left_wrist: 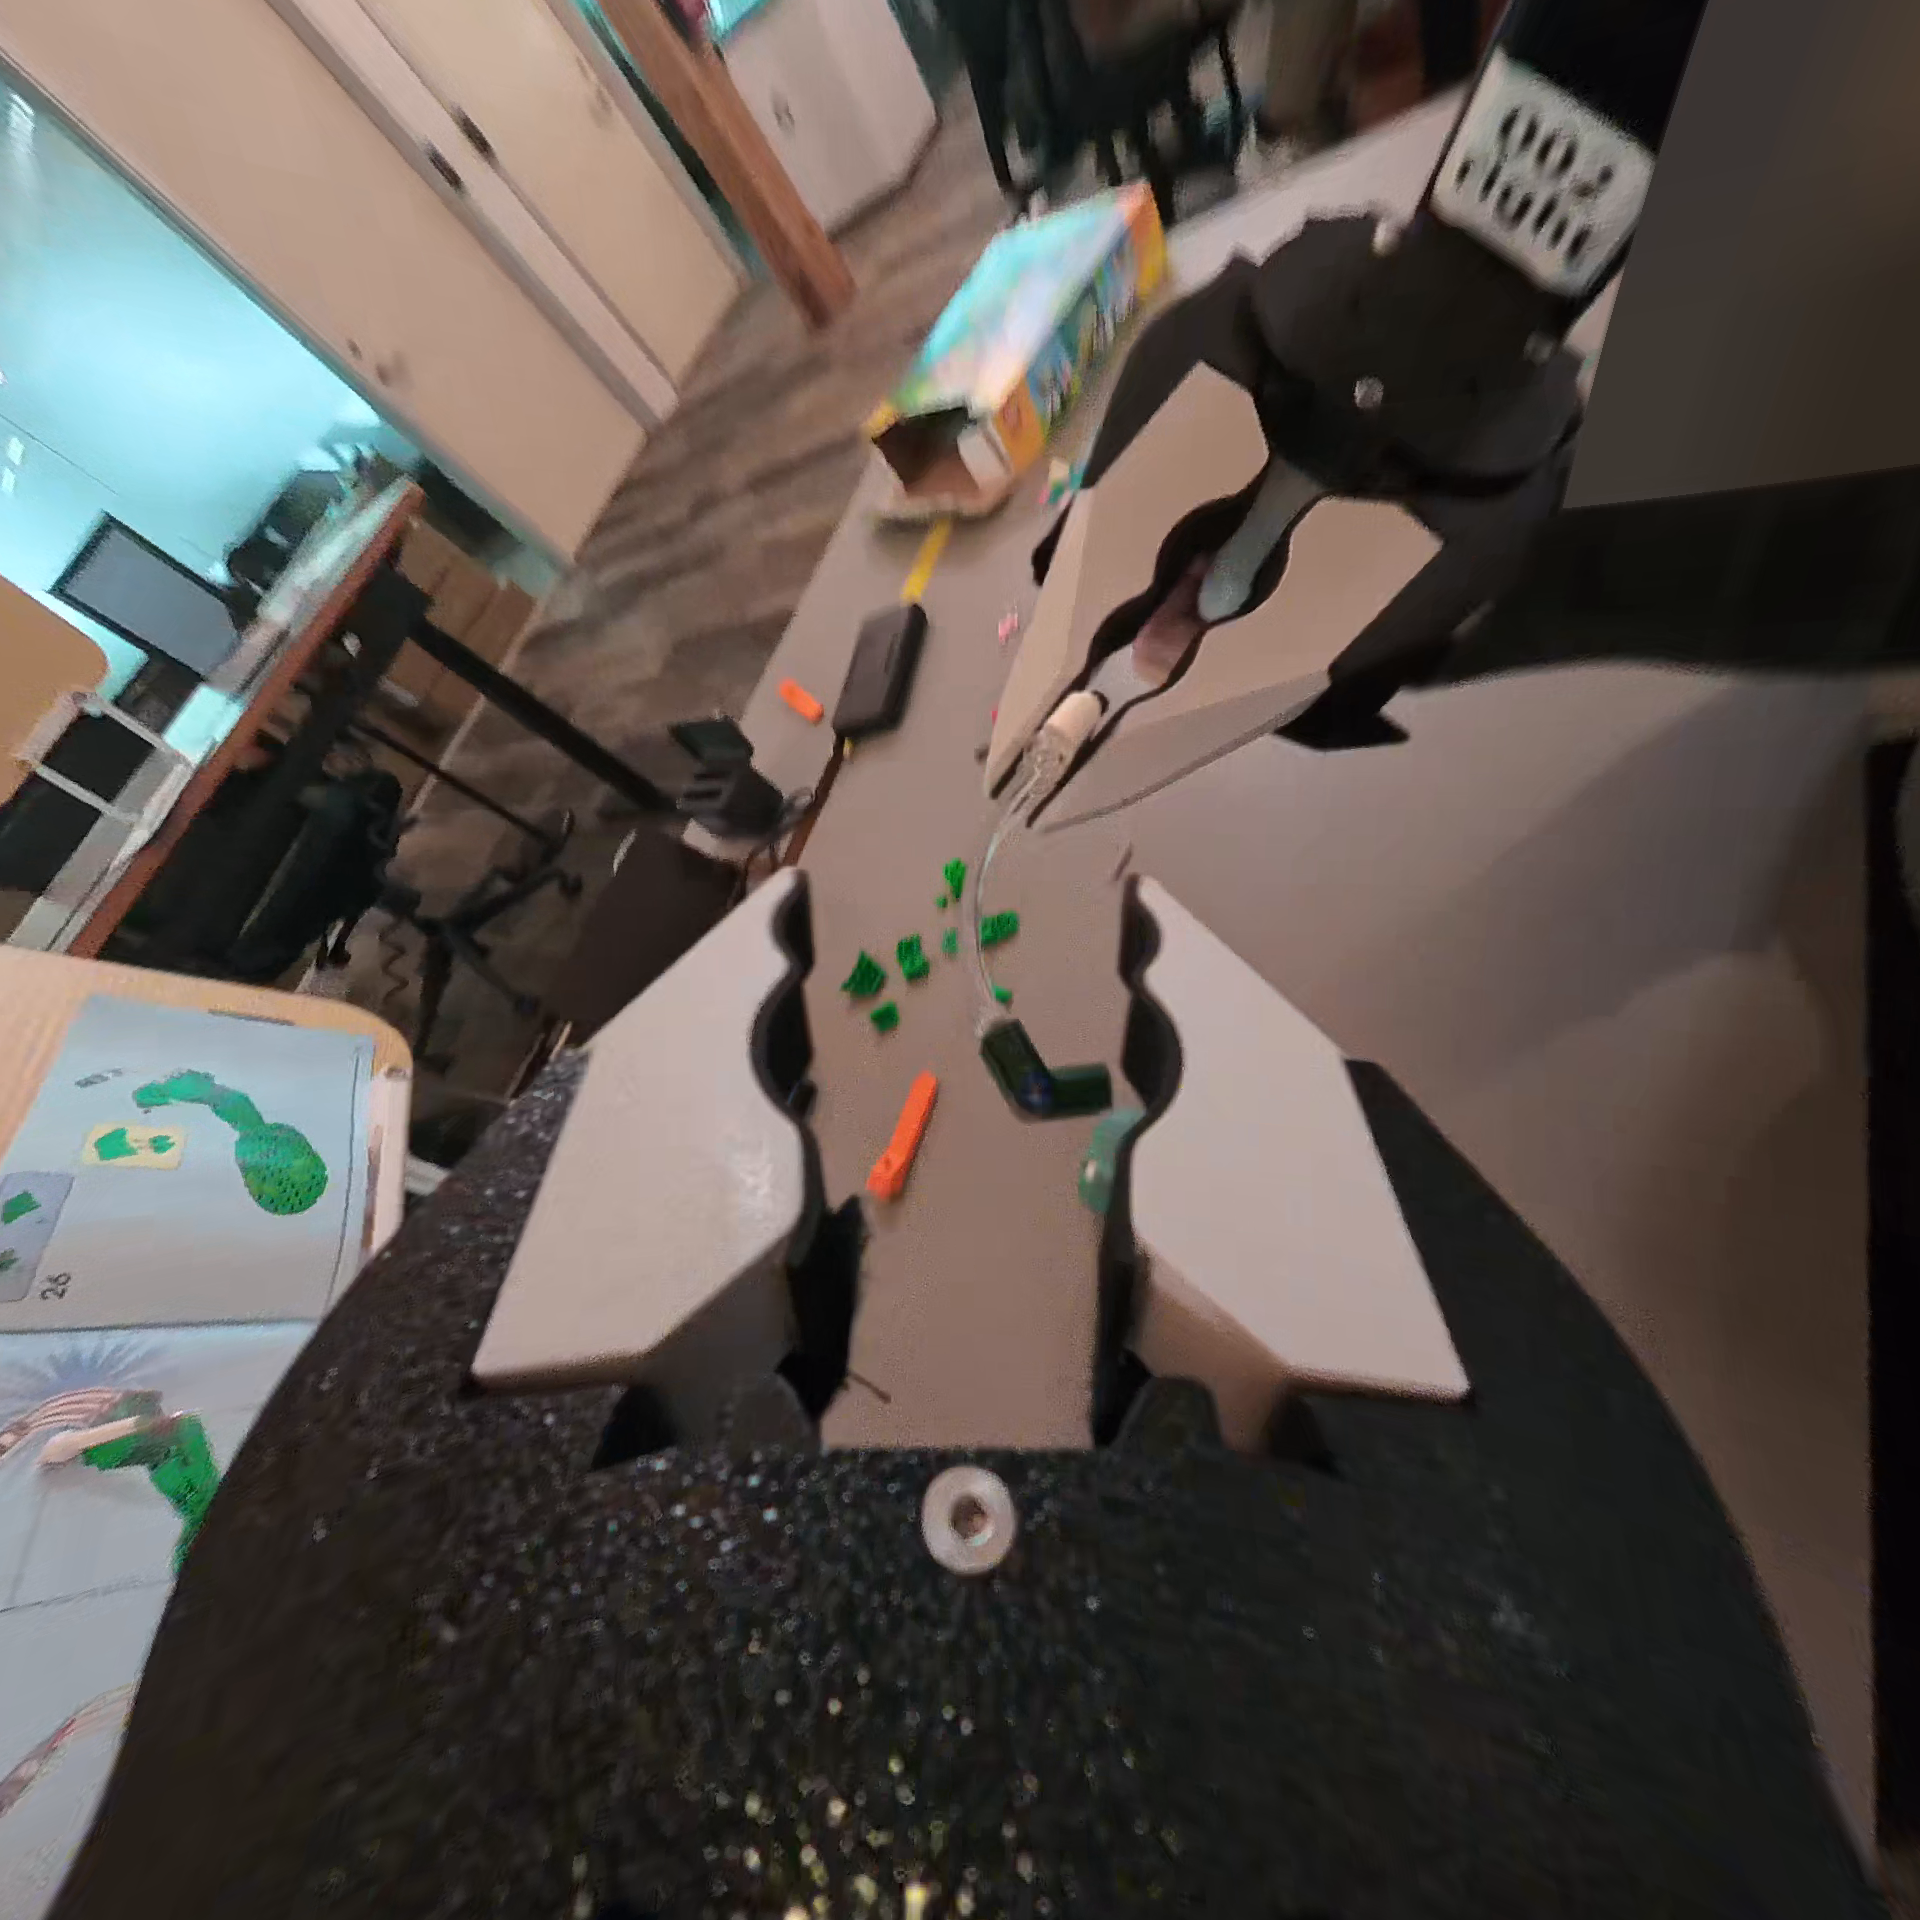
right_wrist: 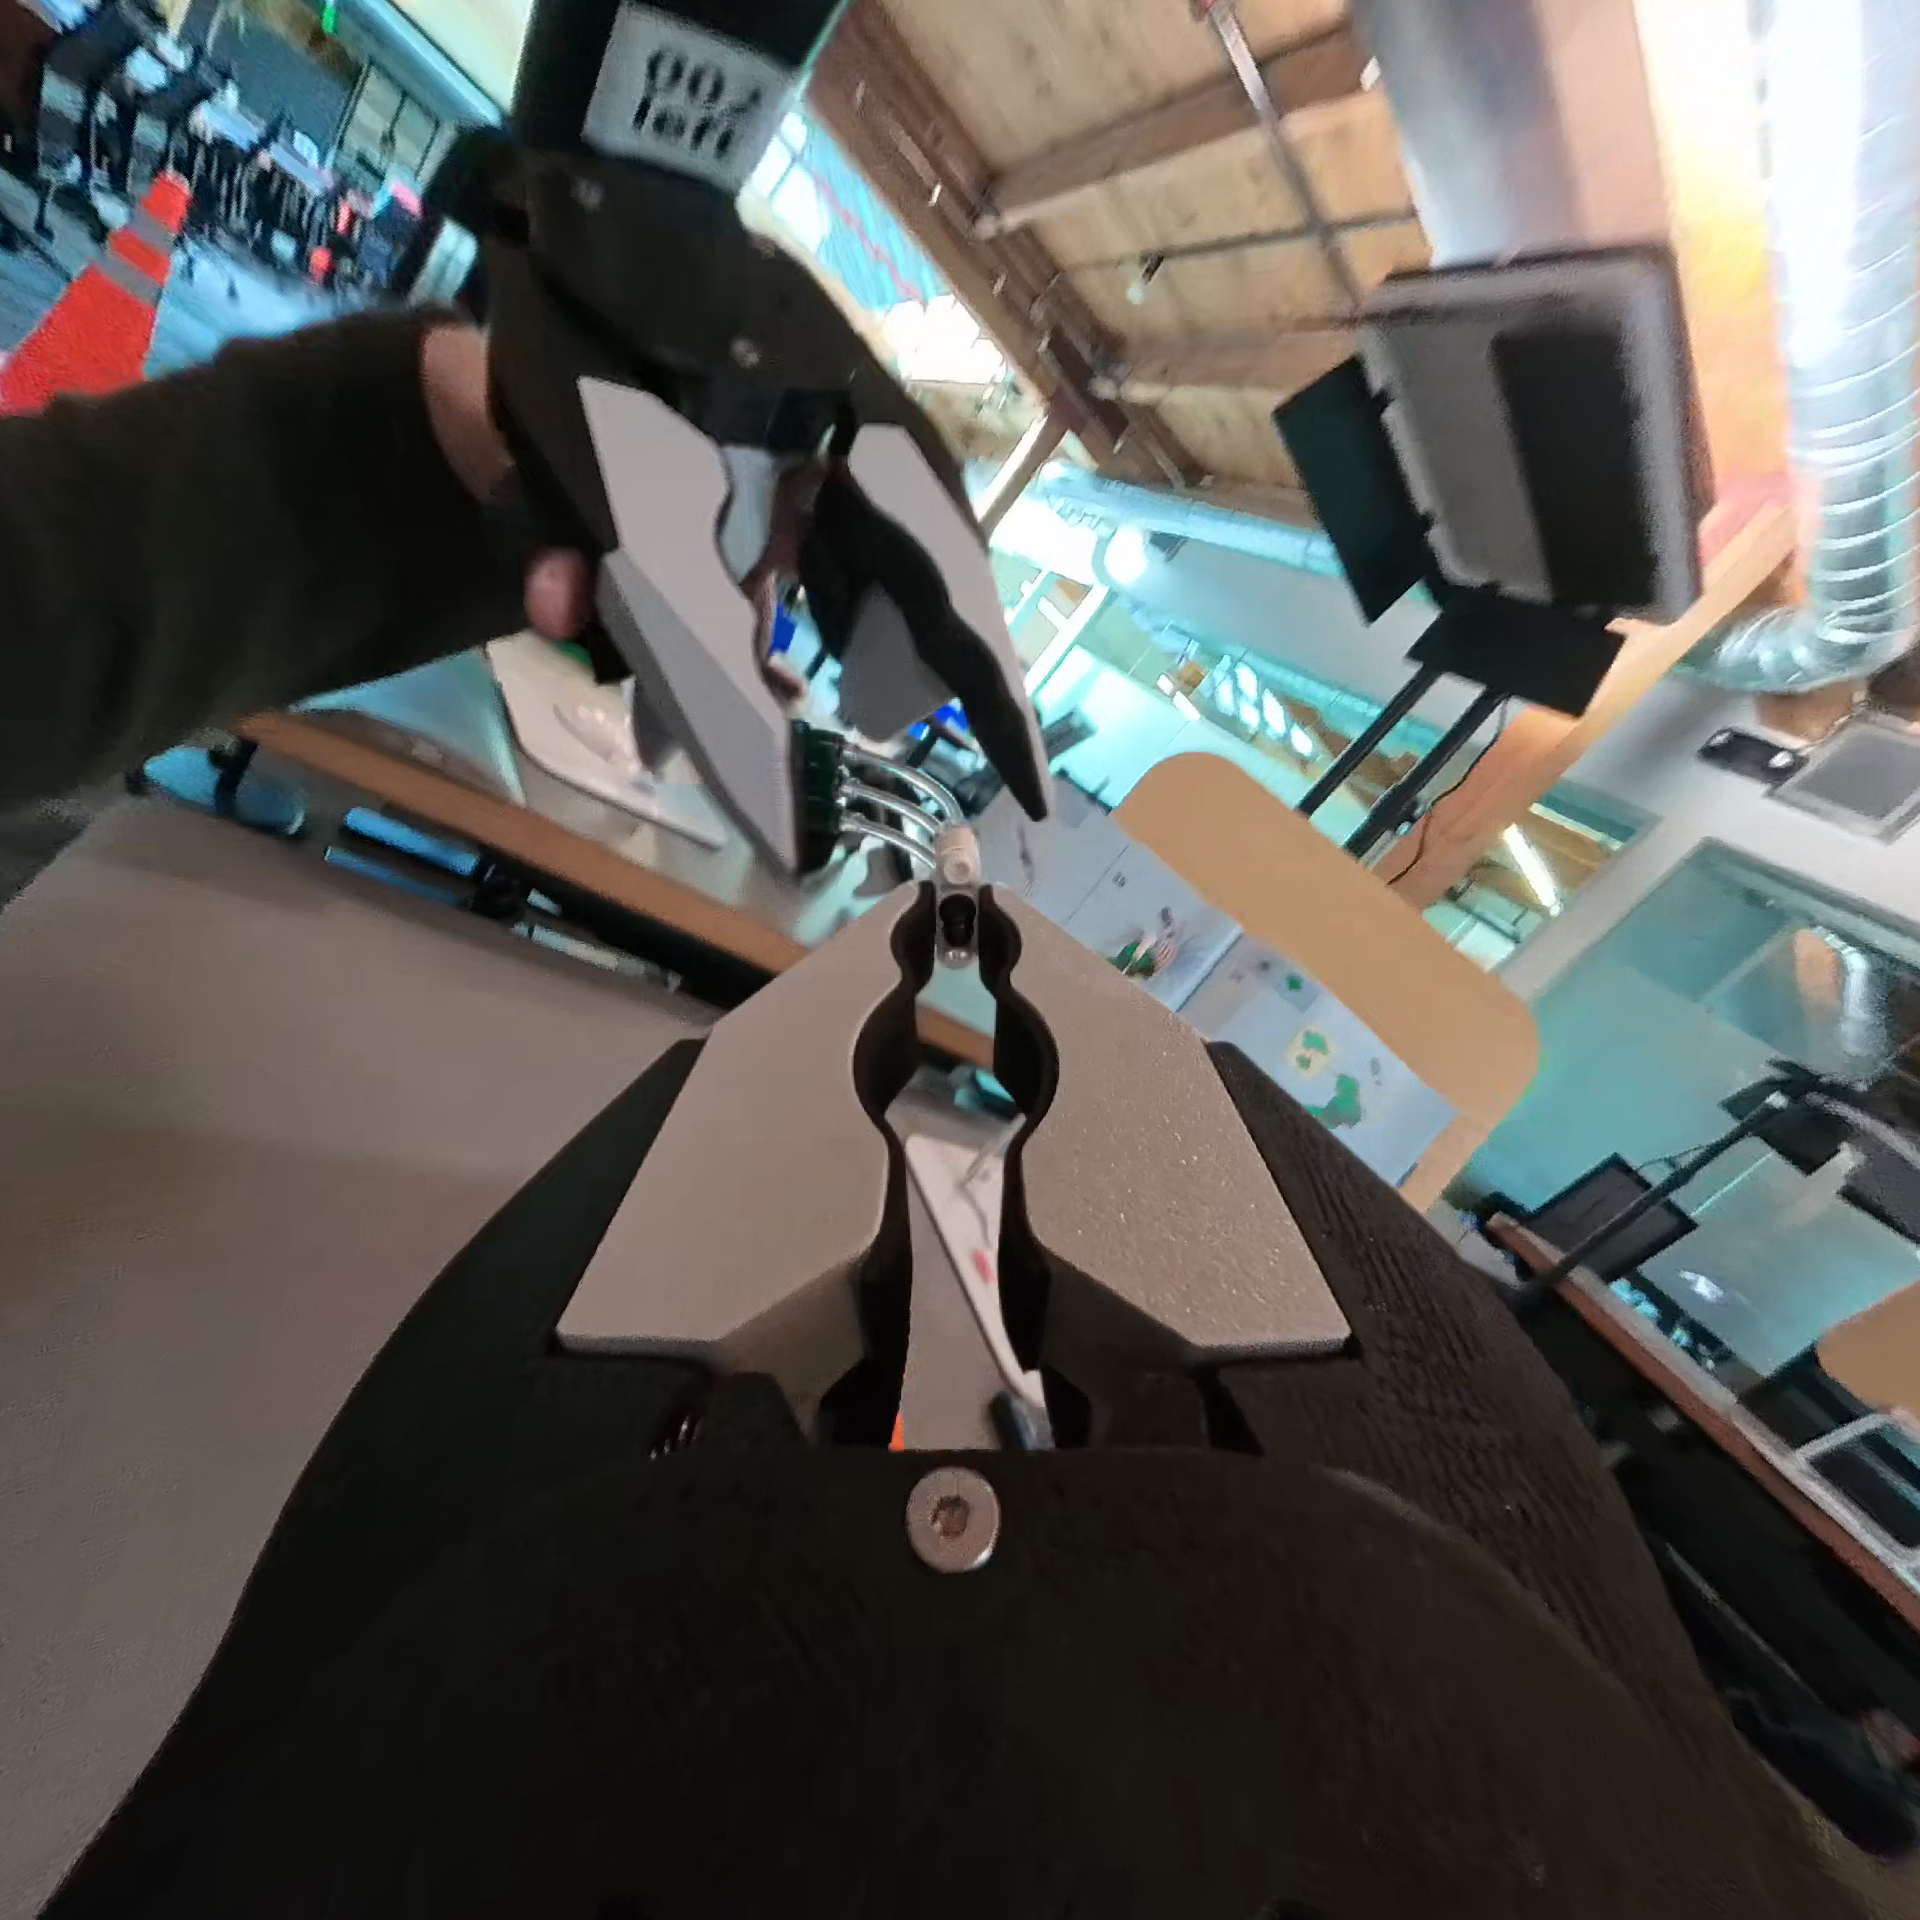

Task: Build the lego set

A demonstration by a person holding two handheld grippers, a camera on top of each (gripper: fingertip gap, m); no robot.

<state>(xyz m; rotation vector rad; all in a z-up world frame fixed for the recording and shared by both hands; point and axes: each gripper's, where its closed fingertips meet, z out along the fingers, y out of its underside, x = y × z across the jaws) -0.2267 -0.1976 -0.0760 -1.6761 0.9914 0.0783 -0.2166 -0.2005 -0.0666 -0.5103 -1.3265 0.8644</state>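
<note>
While the right gripper pinched the clear tube's white tip, the left gripper at 6 o'clock gaped, so a tug could've popped it loose.

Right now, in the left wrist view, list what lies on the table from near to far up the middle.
Orange piece → green bricks → black case → yellow strip → open box.

Place: open-plan office or lab workspace.
Evidence: long grey bench; wood-edged desks with black monitors; black swivel office chair; beige wall cabinets; exposed wooden ceiling with silver ribbed duct.
</note>
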